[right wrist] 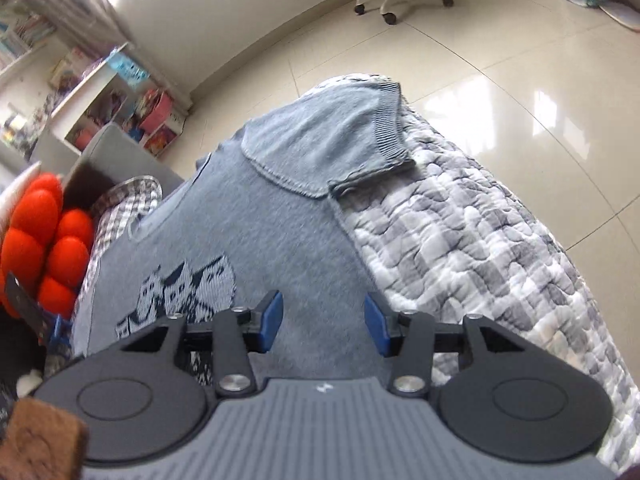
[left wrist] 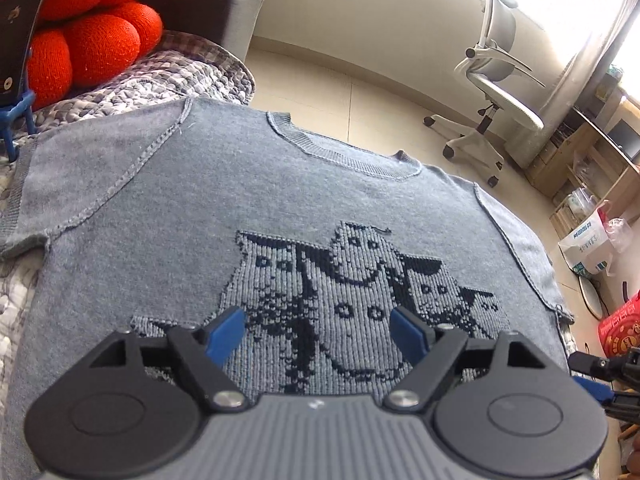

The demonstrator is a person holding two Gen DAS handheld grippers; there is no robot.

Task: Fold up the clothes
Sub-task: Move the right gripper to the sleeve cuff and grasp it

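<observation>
A grey-blue knit short-sleeved sweater (left wrist: 192, 216) with a dark cat pattern (left wrist: 352, 280) lies spread flat, front up, on a grey checked quilt (left wrist: 132, 84). My left gripper (left wrist: 318, 334) is open and empty, held just above the pattern near the sweater's lower middle. My right gripper (right wrist: 323, 322) is open and empty above the sweater's body (right wrist: 280, 248), near its right side edge. The right sleeve (right wrist: 340, 136) lies spread out toward the quilt's far end. The collar (left wrist: 344, 148) points away from me. The right gripper's tip also shows at the left wrist view's right edge (left wrist: 600, 372).
An orange knot cushion (left wrist: 88, 28) and a phone on a blue stand (left wrist: 16, 40) sit at the sofa's left end. The quilt (right wrist: 480, 248) extends right of the sweater. A white office chair (left wrist: 492, 92), tiled floor (right wrist: 500, 60), shelves and bags stand beyond.
</observation>
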